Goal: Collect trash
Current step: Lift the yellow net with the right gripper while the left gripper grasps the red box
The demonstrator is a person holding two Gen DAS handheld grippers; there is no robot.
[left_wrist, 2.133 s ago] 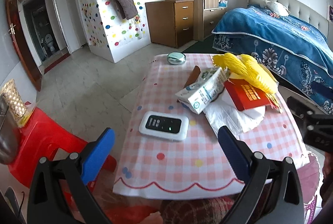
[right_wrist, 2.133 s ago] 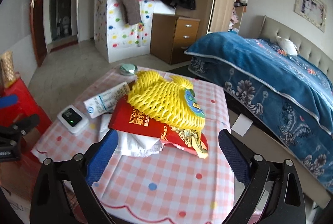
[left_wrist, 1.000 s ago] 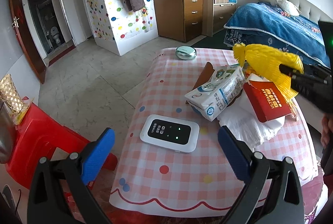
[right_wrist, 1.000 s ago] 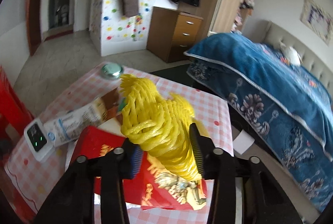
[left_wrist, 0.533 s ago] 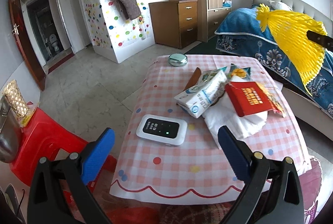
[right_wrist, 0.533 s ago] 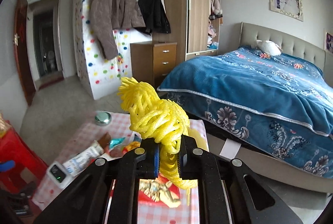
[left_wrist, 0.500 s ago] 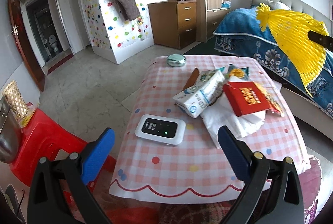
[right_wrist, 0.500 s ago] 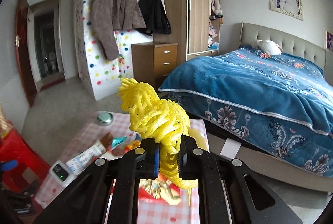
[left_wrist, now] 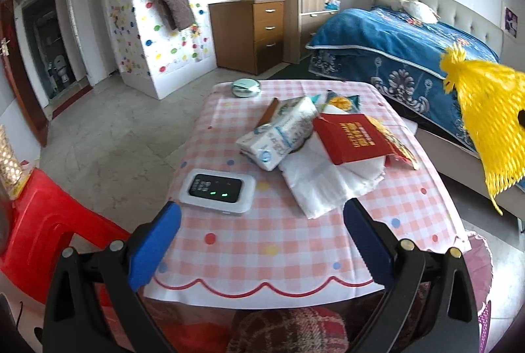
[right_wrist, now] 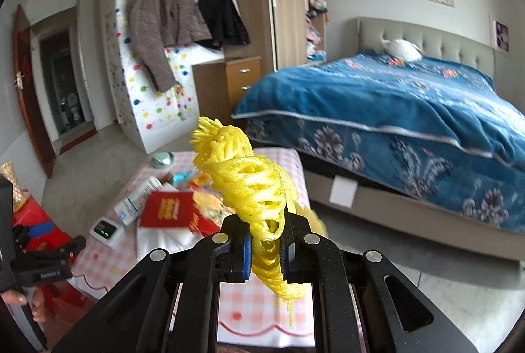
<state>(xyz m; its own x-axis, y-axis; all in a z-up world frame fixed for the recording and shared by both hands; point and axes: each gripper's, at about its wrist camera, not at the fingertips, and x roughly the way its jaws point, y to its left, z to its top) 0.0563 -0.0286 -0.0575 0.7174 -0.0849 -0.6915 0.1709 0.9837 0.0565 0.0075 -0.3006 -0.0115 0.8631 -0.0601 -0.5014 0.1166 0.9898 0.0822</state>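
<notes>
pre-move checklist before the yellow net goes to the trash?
1. Right gripper shut on the yellow foam net: ok.
2. Net clear of the table: ok.
3. Left gripper open and holding nothing: ok.
4. Trash bin located: cannot tell, none in either view.
5. Table cleared: not ok; red box, white carton and white bag remain.
</notes>
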